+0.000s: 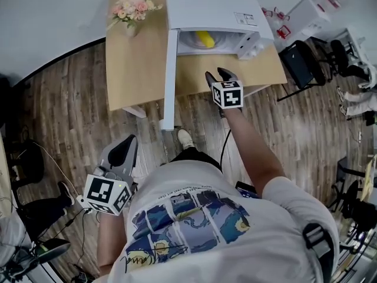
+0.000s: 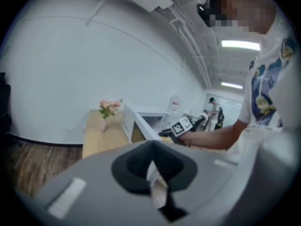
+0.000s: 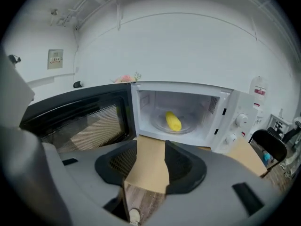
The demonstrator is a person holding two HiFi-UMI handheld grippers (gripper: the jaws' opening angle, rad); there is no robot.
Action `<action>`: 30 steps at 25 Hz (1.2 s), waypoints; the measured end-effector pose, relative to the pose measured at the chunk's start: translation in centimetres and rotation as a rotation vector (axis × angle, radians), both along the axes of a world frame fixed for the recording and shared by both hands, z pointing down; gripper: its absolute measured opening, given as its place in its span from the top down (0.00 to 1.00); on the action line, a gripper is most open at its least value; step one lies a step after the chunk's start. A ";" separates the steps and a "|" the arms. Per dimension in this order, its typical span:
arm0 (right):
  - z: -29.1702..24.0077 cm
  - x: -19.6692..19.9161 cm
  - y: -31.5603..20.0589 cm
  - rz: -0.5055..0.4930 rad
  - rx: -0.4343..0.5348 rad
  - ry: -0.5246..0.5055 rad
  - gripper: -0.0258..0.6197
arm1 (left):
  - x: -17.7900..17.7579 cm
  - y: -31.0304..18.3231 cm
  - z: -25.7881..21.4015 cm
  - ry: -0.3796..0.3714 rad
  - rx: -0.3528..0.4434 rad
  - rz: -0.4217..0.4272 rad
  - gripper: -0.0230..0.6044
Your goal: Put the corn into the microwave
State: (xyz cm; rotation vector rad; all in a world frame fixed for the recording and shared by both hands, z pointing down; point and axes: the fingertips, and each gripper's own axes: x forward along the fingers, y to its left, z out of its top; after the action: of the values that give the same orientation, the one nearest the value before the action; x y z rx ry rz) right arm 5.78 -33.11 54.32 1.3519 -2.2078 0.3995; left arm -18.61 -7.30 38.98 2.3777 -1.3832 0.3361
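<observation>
Corn placement looks done: on the table (image 1: 135, 69) the microwave (image 1: 212, 7) stands with its door (image 1: 169, 78) swung wide, and the corn (image 3: 173, 121) lies on the glass plate inside. The right claw (image 3: 151, 146) hovers before the opening, jaws apart and empty, while the left claw (image 2: 151, 145) hangs well back, jaws pinched together on nothing. Likely only shutting the door is left.

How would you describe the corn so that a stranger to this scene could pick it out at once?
Find the white microwave on the wooden table, its door swung open. Inside, on the round glass plate, lies the corn: a short yellow cob, the only thing in the white cavity.
</observation>
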 end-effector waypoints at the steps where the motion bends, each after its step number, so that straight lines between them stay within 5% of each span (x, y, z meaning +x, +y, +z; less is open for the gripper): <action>1: -0.4 -0.2 1.1 -0.001 0.006 -0.006 0.67 | -0.2 0.6 0.1 -0.013 0.005 0.006 0.95; 12: -3.7 -1.7 13.6 -0.034 0.020 -0.058 0.90 | -1.4 7.1 2.1 -0.082 0.013 0.077 0.95; 30: -8.1 -6.2 29.2 -0.160 -0.016 -0.232 0.95 | -0.1 13.7 3.4 -0.071 0.019 0.177 0.95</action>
State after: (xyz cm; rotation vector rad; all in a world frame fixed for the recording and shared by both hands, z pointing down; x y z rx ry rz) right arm -0.38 -3.91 46.20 1.1597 -2.4756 0.5363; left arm -18.68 6.41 42.40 2.5330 -1.2131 0.4603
